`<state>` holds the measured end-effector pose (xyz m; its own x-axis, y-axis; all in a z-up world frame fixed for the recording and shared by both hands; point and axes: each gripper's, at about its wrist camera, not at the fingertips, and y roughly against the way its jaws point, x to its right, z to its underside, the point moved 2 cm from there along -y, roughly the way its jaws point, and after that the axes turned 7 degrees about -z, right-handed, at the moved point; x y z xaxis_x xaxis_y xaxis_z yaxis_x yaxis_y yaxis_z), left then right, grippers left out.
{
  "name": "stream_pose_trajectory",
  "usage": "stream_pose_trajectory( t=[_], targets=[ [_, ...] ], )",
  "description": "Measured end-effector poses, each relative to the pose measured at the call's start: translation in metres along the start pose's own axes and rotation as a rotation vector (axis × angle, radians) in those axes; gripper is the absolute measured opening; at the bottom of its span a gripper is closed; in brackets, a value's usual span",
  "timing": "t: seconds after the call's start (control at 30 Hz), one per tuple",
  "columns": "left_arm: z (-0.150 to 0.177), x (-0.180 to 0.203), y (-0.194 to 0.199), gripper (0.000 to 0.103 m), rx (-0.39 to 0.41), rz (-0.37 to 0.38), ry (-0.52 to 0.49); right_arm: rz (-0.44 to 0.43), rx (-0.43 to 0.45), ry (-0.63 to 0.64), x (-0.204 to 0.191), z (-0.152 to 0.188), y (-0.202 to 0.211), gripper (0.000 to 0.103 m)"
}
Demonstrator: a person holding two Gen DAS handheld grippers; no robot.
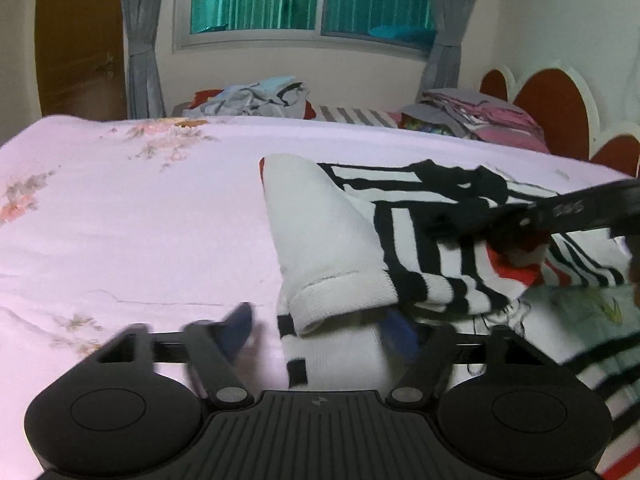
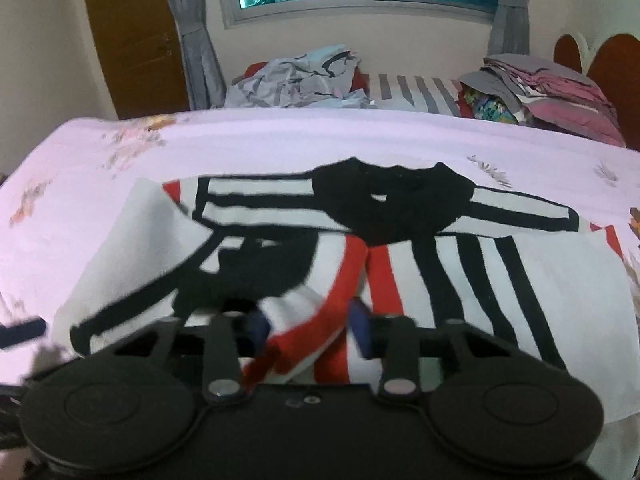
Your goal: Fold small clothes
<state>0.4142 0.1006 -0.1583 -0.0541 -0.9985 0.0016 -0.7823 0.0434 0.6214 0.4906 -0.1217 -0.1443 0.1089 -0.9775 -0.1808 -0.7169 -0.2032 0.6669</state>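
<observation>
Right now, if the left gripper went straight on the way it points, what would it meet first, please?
Probably the white sleeve cuff of the striped shirt, which lies just ahead between the open fingers of the left gripper; depth is unclear.

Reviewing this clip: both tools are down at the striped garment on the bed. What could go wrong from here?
1. The left tool is open around the white sleeve; closing could also pinch the pink bedsheet underneath.
2. The right tool has bunched red and white fabric between its fingers; it may catch only one layer, skewing the fold of the striped garment.
3. The tools work close together and might collide.
</observation>
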Motion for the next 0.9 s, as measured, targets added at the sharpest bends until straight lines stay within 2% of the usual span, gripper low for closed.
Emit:
stream_pose_trajectory(
  t=[0.03,0.07,0.13,0.23,0.33,0.4,0.47,0.53,0.67,0.7,0.8,0.9],
  targets=[
    [-0.002,0.0,-0.005,0.054,0.006,-0.003,0.018,-0.008,0.015,-0.018,0.003,-0.003,0.004,0.011],
    [-0.003,-0.001,-0.008,0.05,0.014,-0.013,0.033,-0.01,0.038,-0.039,0.007,-0.006,0.01,0.01],
    [-0.006,-0.004,-0.016,0.03,0.015,-0.032,0.059,0.011,0.082,-0.072,0.019,-0.011,0.022,0.007],
    [-0.004,-0.013,-0.03,0.029,-0.024,-0.028,0.132,0.057,0.118,-0.144,0.049,-0.008,0.038,0.006],
    [0.001,-0.007,-0.034,0.029,-0.023,-0.027,0.1,0.11,0.058,-0.228,0.084,0.01,0.035,0.006],
    [0.003,-0.005,-0.035,0.029,-0.034,-0.017,0.102,0.102,-0.001,-0.281,0.1,0.024,0.03,0.006],
    [0.003,-0.005,-0.034,0.029,-0.044,-0.003,0.098,0.09,0.005,-0.291,0.103,0.03,0.032,0.008],
    [0.002,-0.005,-0.033,0.029,-0.051,-0.003,0.088,0.11,0.022,-0.288,0.103,0.028,0.037,0.022],
    [0.002,-0.003,-0.033,0.029,-0.065,-0.001,0.071,0.099,0.043,-0.341,0.116,0.026,0.045,0.026],
    [0.001,-0.004,-0.03,0.029,-0.066,-0.001,0.072,0.101,0.043,-0.35,0.12,0.027,0.046,0.026],
    [0.001,-0.003,-0.031,0.029,-0.07,-0.003,0.059,0.115,0.046,-0.34,0.122,0.03,0.048,0.008],
    [0.0,-0.004,-0.032,0.029,-0.082,0.005,0.066,0.177,0.068,-0.236,0.114,0.03,0.052,0.007]
  ],
)
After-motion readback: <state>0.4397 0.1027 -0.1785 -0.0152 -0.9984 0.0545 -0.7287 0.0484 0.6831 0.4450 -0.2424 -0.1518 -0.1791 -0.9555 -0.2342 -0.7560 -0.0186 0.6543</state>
